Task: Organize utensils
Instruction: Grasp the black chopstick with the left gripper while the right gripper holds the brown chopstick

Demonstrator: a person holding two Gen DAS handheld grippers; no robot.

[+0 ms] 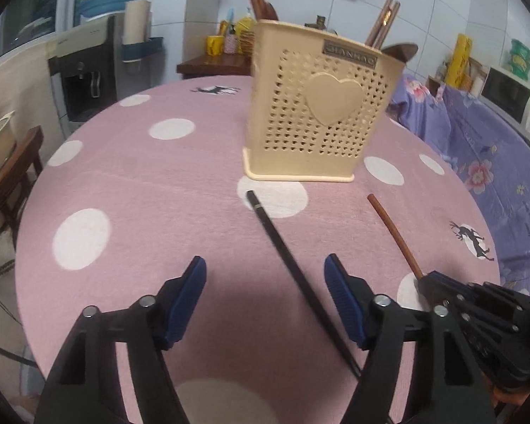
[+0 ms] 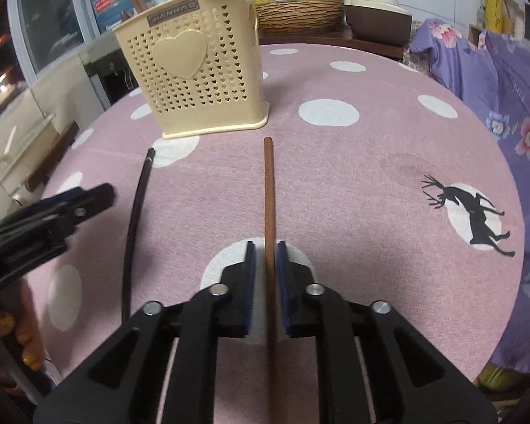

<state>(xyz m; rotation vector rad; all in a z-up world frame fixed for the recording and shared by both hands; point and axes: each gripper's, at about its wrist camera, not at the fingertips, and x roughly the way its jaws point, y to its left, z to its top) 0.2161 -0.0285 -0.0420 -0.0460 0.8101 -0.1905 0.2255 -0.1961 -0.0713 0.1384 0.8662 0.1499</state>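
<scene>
A cream perforated utensil holder (image 1: 321, 113) (image 2: 201, 70) with a heart on its front stands on the pink dotted tablecloth (image 1: 141, 212), and several chopsticks stick up out of it. A black chopstick (image 1: 282, 247) (image 2: 134, 219) lies flat in front of it. It runs between the fingers of my open left gripper (image 1: 265, 265) (image 2: 99, 194), nearer the right-hand one, and no pad touches it. To its right a brown chopstick (image 1: 394, 229) (image 2: 269, 194) lies on the cloth. My right gripper (image 2: 265, 243) (image 1: 427, 281) straddles its near end, jaws narrow, with a thin gap still showing on the left.
A purple floral cover (image 2: 494, 106) drapes the furniture to the right of the round table. A water dispenser (image 1: 84, 81) and a wooden chair (image 1: 14, 183) stand off the left edge. A wicker basket (image 2: 300, 16) sits on a counter behind the holder, and a microwave (image 1: 512, 99) at far right.
</scene>
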